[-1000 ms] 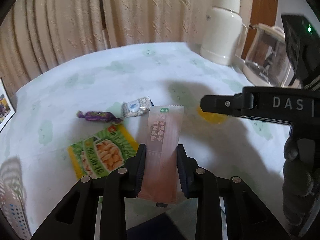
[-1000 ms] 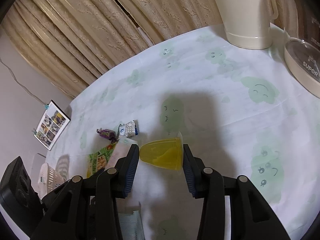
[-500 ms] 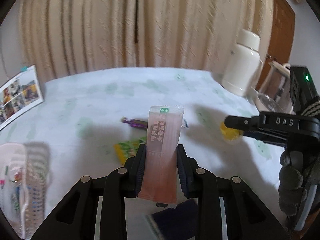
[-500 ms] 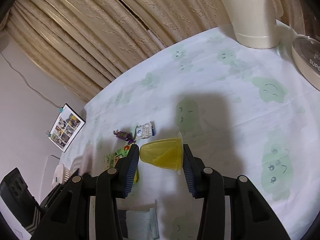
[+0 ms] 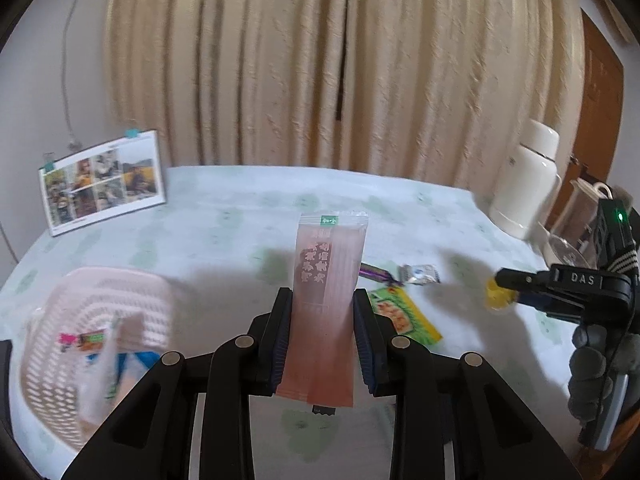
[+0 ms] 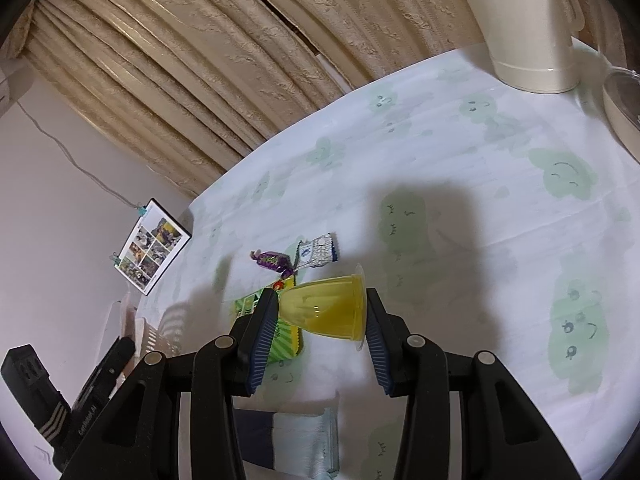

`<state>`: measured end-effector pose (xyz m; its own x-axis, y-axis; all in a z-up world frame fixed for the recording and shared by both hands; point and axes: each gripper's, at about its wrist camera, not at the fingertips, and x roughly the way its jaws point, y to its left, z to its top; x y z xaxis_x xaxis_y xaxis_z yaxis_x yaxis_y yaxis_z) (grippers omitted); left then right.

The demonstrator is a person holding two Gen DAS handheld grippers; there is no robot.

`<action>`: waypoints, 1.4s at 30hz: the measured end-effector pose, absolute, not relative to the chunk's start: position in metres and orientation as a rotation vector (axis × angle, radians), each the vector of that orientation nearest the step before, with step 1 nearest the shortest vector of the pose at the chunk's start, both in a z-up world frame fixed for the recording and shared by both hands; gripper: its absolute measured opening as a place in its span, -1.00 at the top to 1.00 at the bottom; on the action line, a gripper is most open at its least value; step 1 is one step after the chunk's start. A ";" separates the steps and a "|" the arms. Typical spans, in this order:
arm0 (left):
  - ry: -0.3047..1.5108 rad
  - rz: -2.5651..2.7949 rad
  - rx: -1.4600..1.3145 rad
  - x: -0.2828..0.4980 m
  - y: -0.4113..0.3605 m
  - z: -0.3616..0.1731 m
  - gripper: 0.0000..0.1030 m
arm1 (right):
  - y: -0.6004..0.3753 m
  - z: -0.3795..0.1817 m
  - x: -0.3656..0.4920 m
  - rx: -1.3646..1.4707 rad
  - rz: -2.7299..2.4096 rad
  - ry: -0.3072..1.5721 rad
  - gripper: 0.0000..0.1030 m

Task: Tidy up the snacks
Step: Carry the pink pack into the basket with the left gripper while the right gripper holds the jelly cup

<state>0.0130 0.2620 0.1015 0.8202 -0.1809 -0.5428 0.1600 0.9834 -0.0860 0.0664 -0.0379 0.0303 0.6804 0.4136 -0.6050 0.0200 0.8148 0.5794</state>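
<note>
My left gripper [image 5: 322, 324] is shut on a long pink snack packet [image 5: 328, 280], held upright above the table. A pink perforated basket [image 5: 100, 312] with several wrapped snacks inside stands to its lower left. My right gripper [image 6: 320, 324] is shut on a yellow jelly cup [image 6: 332, 308] lying sideways between the pads; in the left wrist view that cup [image 5: 496, 298] shows at the right. On the tablecloth lie a green snack packet [image 5: 404, 316], a purple candy [image 6: 272, 260] and a silver-blue wrapped candy [image 6: 316, 250].
A photo calendar [image 5: 104, 182] leans at the back left. A white thermos [image 5: 528, 188] and a glass kettle [image 5: 576, 216] stand at the right edge. A folded dark and pale cloth [image 6: 296, 440] lies near the front. Curtains hang behind the table.
The left gripper has swung left and lifted with the pink packet, bringing the basket into view. The right gripper has drawn back slightly, still holding the jelly cup.
</note>
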 end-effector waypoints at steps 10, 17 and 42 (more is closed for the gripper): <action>0.533 -0.029 -0.090 -0.005 0.327 0.112 0.40 | -0.030 0.029 0.065 0.590 0.265 0.803 0.22; 0.530 0.083 -0.112 -0.013 0.364 0.104 0.40 | -0.026 0.027 0.065 0.592 0.283 0.808 0.22; 0.572 0.202 -0.223 -0.022 0.416 0.081 0.04 | -0.020 0.024 0.065 0.598 0.326 0.816 0.22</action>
<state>-0.0218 0.4162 0.0811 0.8224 0.1267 -0.5546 -0.2497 0.9564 -0.1518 0.0647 -0.0200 0.0240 0.6488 0.4901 -0.5822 -0.0462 0.7890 0.6126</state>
